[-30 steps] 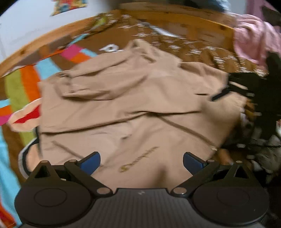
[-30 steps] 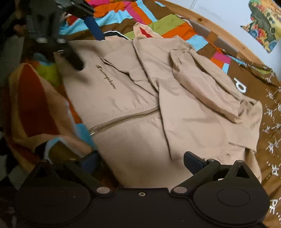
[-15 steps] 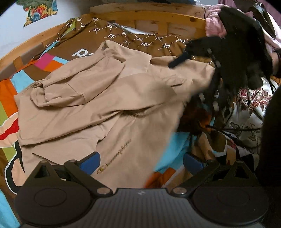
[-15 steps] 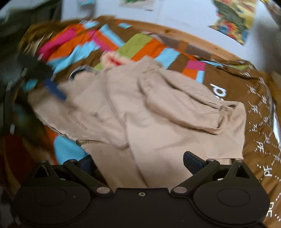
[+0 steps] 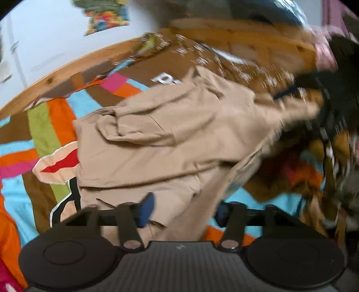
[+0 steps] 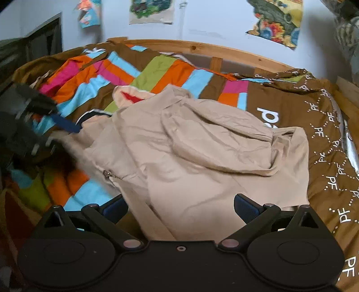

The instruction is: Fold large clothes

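- The left claw (image 5: 184, 211) is drawn in on a bunch of the tan jacket (image 5: 157, 143). Cloth fills the gap between its blue pads (image 5: 147, 210) and is pinched there, at the jacket's near edge in that camera.
- From the right wrist camera, that same claw is a dark blur at the left. One blue finger lies against the jacket's corner, and the cloth is pulled out towards it.
- The right claw (image 6: 180, 205) stands wide and released. Its two blue pads are well apart, with jacket cloth lying between and below them but nothing pinched.
- The jacket sits in the middle of the bed, rumpled and partly doubled over itself, with a sleeve folded across the top. Its metal zip pull (image 6: 105, 174) shows at the left edge. I can't read any logo on it in these shots.
- Under it is a striped quilt (image 6: 161, 67) in orange, blue, green, pink and brown.
- A beige cloth with a red patch (image 6: 128, 95) pokes out just beyond the jacket's far edge, touching it.
- To the right, a brown cover (image 6: 291, 107) carries rows of small white "PF" marks. Beside the jacket are larger white letters (image 6: 269, 119), upside down from here, which look like "pd".
- Behind runs the wooden bed frame (image 6: 202, 48).
- Furthest back, colourful posters (image 6: 276, 20) hang on the pale wall. No words on them can be read.
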`<state>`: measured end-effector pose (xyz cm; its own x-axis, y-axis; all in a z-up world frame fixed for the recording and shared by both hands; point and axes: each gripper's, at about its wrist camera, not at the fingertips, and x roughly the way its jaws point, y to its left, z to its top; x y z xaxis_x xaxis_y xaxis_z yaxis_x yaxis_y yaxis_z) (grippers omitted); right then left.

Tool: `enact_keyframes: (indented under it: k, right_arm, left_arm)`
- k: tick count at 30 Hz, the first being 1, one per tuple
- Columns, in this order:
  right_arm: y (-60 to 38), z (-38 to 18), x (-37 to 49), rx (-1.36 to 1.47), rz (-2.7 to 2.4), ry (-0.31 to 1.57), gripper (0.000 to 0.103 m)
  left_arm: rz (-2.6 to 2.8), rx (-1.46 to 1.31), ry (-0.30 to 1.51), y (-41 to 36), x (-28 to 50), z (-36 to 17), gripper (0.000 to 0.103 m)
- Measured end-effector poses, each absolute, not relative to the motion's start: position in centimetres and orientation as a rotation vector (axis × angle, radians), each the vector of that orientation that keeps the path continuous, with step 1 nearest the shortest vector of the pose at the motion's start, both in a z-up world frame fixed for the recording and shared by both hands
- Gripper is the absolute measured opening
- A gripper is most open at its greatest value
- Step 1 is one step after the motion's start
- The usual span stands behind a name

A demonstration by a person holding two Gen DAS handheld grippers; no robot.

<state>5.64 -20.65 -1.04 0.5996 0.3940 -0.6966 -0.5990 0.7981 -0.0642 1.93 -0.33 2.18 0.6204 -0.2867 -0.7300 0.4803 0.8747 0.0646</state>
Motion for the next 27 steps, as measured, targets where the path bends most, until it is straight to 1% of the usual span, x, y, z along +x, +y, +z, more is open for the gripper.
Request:
enact_keyframes:
  k: [2, 3, 4, 5, 7, 8, 10, 11, 12, 13, 15, 16, 17, 18, 19, 20, 21, 22, 24, 27]
  right_arm:
    - [-20.9, -1.0, 4.3, -0.339, 0.621, 0.717, 0.100]
    - [-21.2, -1.1, 3.6, -0.353, 0.629, 0.715, 0.099]
    - [-21.6, -1.2, 2.7, -0.368, 0.631, 0.711, 0.097]
    - [-22.0, -1.4, 1.9, -0.381, 0.630, 0.713, 0.096]
    - [-22.9, -2.4, 0.2, -0.420, 0.618, 0.738, 0.088]
    - [-23.4, -3.0, -0.4, -0.449, 0.601, 0.754, 0.086]
    - [-24.4, -4.3, -1.7, -0.530, 0.538, 0.760, 0.075]
    - [-24.9, -4.7, -2.4, -0.570, 0.490, 0.742, 0.071]
    - [-25.3, -5.0, -2.8, -0.590, 0.450, 0.730, 0.062]
    - [-25.9, -5.0, -3.0, -0.590, 0.407, 0.717, 0.047]
    - [-27.1, -4.5, -2.9, -0.552, 0.333, 0.689, 0.033]
    - [-27.7, -4.1, -2.7, -0.527, 0.315, 0.677, 0.023]
    - [-28.2, -3.7, -2.6, -0.506, 0.303, 0.664, 0.016]
    - [-28.5, -3.3, -2.3, -0.486, 0.294, 0.656, 0.013]
    - [-28.7, -2.9, -2.0, -0.467, 0.289, 0.649, 0.010]
    - [-28.8, -2.5, -1.6, -0.453, 0.281, 0.643, 0.009]
    - [-28.9, -2.1, -1.1, -0.442, 0.275, 0.636, 0.009]
    - [-29.0, -1.7, -0.7, -0.428, 0.272, 0.624, 0.008]
    - [-29.0, -1.1, 0.2, -0.409, 0.264, 0.606, 0.008]
    - [-28.6, -0.5, 1.5, -0.391, 0.257, 0.588, 0.008]
  left_arm:
    - [-0.442, 0.208, 0.777, 0.3, 2.4, 2.5, 0.038]
    - [-0.449, 0.191, 0.773, 0.4, 2.5, 2.6, 0.034]
    - [-0.454, 0.185, 0.771, 0.4, 2.6, 2.7, 0.029]
    - [-0.452, 0.184, 0.765, 0.4, 2.7, 2.7, 0.029]
    - [-0.445, 0.190, 0.751, 0.2, 2.7, 2.8, 0.028]
    - [-0.443, 0.186, 0.748, 0.1, 2.7, 2.8, 0.028]
    - [-0.443, 0.170, 0.752, 0.2, 2.8, 2.8, 0.028]
    - [-0.449, 0.162, 0.755, 0.2, 2.9, 2.8, 0.028]
    - [-0.449, 0.158, 0.755, 0.1, 2.7, 2.8, 0.028]
    - [-0.452, 0.162, 0.754, 0.1, 2.7, 2.8, 0.028]
    - [-0.448, 0.181, 0.750, -0.1, 2.5, 2.8, 0.028]
    - [-0.444, 0.188, 0.757, -0.2, 2.4, 2.8, 0.028]
    - [-0.443, 0.198, 0.774, -0.3, 2.3, 2.7, 0.028]
    - [-0.445, 0.215, 0.794, -0.4, 2.2, 2.7, 0.030]
    - [-0.446, 0.249, 0.818, -0.6, 2.1, 2.6, 0.035]
    - [-0.450, 0.304, 0.841, -0.9, 1.9, 2.6, 0.039]
    - [-0.444, 0.374, 0.857, -1.2, 1.5, 2.4, 0.040]
    - [-0.447, 0.466, 0.871, -1.3, 0.9, 2.1, 0.043]
    - [-0.431, 0.602, 0.899, -0.9, -0.4, 1.5, 0.041]
    - [-0.383, 0.633, 0.969, 0.9, -1.0, 0.9, 0.038]
